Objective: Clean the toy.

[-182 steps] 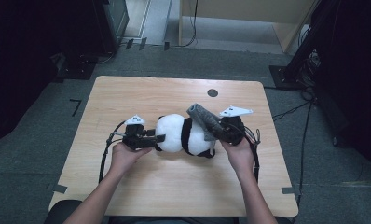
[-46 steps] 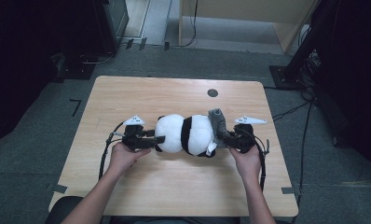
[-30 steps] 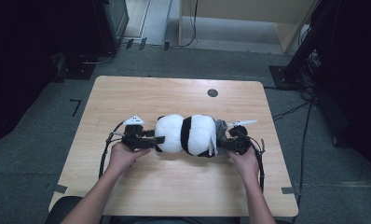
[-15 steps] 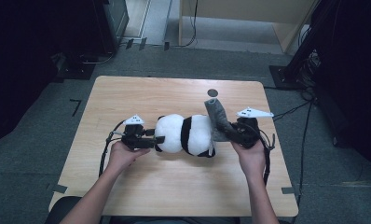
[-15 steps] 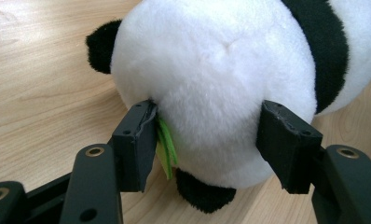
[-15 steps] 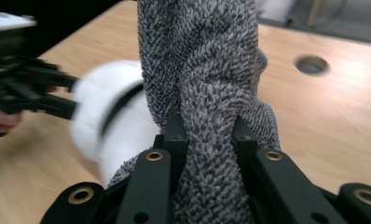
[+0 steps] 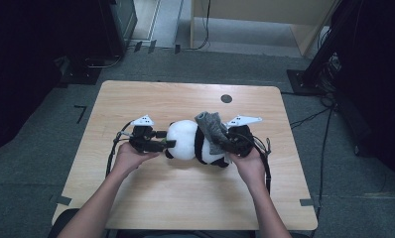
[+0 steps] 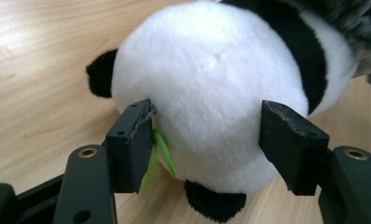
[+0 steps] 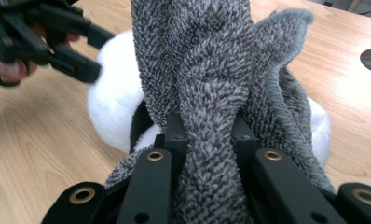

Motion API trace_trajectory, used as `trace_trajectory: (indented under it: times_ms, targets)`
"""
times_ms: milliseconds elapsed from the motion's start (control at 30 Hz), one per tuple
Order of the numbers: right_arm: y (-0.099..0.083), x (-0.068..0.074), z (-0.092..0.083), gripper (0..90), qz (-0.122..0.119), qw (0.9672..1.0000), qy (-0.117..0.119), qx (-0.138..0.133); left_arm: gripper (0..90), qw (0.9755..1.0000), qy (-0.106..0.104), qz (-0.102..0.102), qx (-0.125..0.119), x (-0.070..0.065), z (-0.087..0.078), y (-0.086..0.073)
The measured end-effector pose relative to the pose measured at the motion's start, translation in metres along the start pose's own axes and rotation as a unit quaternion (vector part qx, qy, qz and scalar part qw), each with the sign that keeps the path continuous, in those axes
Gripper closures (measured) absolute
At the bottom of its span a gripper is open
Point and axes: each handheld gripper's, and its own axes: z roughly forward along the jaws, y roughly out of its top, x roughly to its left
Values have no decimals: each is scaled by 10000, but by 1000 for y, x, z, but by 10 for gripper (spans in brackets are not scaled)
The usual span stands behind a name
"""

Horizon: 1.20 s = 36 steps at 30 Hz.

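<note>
A black-and-white panda plush (image 7: 185, 141) lies on its side on the wooden table (image 7: 185, 198). My left gripper (image 7: 166, 140) is at its white head (image 8: 211, 84). The two pads sit either side of the head without denting it, and the jaws have just been opening. A green tag (image 8: 162, 149) shows by the left pad. At the panda's other end, my right gripper (image 7: 224, 141) is shut on a grey fuzzy cloth (image 7: 210, 126). The cloth (image 9: 207, 70) stands up from the jaws in folds and leans over the panda's body.
A round dark hole (image 7: 226, 98) sits in the tabletop behind the panda. Cables trail from both grippers along the table. Bare wood lies in front of the hands and at the far left. Dark equipment and grey floor surround the table.
My right gripper has risen from table level at the panda's end, lifting the grey cloth up and over its body. The left hand has stayed put at the head.
</note>
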Motion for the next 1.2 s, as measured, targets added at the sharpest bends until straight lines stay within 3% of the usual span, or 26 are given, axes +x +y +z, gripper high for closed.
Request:
trace_trajectory:
  times_ms: [100, 167, 300, 400, 600, 667, 767, 900, 967, 1033, 1100, 1200]
  targets:
    - [-2, -5, 2, 764, 1, 10000, 81, -14, 319, 9996, -159, 209, 118, 9, 6, 4]
    - [-1, -7, 2, 765, -17, 9999, 117, -12, 262, 9992, -352, 124, 168, 16, 12, 5]
    - [-2, -7, 7, 766, -44, 9998, 193, 24, 127, 9978, -625, 234, 30, 22, 27, -1]
    - [-1, -6, 11, 766, -57, 9998, 180, 6, 84, 9975, -647, 278, -18, 22, 33, -3]
    - [5, 1, 4, 765, -1, 9998, 191, -88, 324, 9982, -529, 272, -53, 18, 26, -7]
    - [10, 11, -1, 765, -154, 9989, 300, -324, 373, 9984, -479, 296, 29, 15, 24, -5]
    - [16, 35, 4, 765, -575, 9971, 342, -362, 421, 9989, -386, 216, 138, 10, 20, -2]
    - [9, 65, 25, 765, -868, 9941, 652, -52, 441, 9993, -297, 98, 210, 5, 17, -1]
    - [0, 76, 41, 764, -1035, 9923, 632, 250, 449, 9993, -294, 55, 202, 4, 17, -1]
    - [-11, 80, 56, 764, -1189, 9904, 530, 456, 458, 9994, -211, 138, 240, 2, 16, -2]
    - [-21, 75, 64, 768, -1120, 9909, 634, 393, 468, 9992, -170, 182, 311, 2, 16, -2]
    - [-25, 67, 61, 769, -919, 9921, 759, 398, 475, 9992, -166, 177, 326, 1, 15, -2]
